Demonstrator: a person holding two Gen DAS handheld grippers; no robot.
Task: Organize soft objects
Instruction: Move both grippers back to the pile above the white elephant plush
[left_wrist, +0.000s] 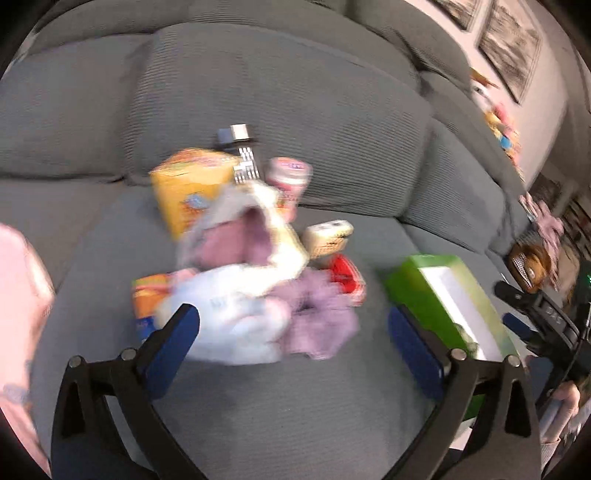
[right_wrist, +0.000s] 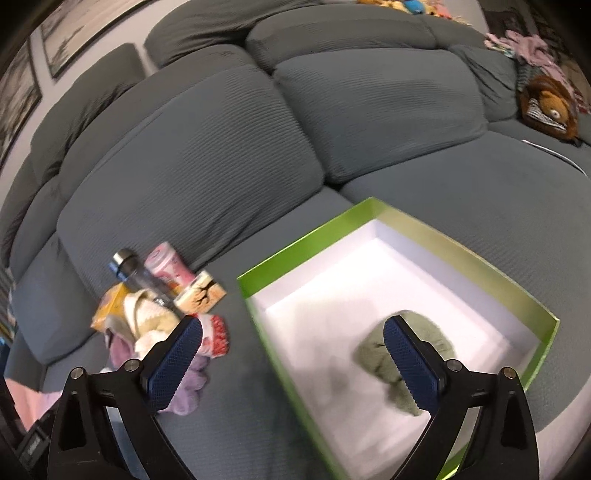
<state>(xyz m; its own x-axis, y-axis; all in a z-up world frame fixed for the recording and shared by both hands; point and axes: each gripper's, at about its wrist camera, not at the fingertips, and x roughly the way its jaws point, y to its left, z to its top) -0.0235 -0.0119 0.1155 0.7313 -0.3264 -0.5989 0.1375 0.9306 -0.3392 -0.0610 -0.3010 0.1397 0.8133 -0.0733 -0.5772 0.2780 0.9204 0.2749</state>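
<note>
Fingers spread wide on both: left gripper (left_wrist: 293, 341) and right gripper (right_wrist: 291, 354) hold nothing. Blue textured pads, black frames.

Grey sofa (right_wrist: 229, 155), ribbed fabric, carries everything; the soft seat likely explains why the packages lean.

Green box (right_wrist: 399, 218): shallow, rigid card, white inside, lying open on the seat. Looks like the drop point for soft items. One olive-green cloth (right_wrist: 436, 339) already sits inside, crumpled, near the right gripper's right finger.

Pile (left_wrist: 258, 258) lies left of the box, hard and soft mixed, motion-blurred in the left view:
- soft: white cloth (left_wrist: 229, 317), purple cloth (left_wrist: 321, 325), cream and pink fabric (left_wrist: 258, 232), all limp and bunched
- rigid: orange carton (left_wrist: 184, 188), pink can (left_wrist: 290, 177), dark bottle (right_wrist: 136, 273), small printed box (right_wrist: 201, 295), red pack (left_wrist: 345, 275)

Left gripper faces the white cloth, probably the next pick. The cloths overlap, so expect one to drag its neighbour.
</note>
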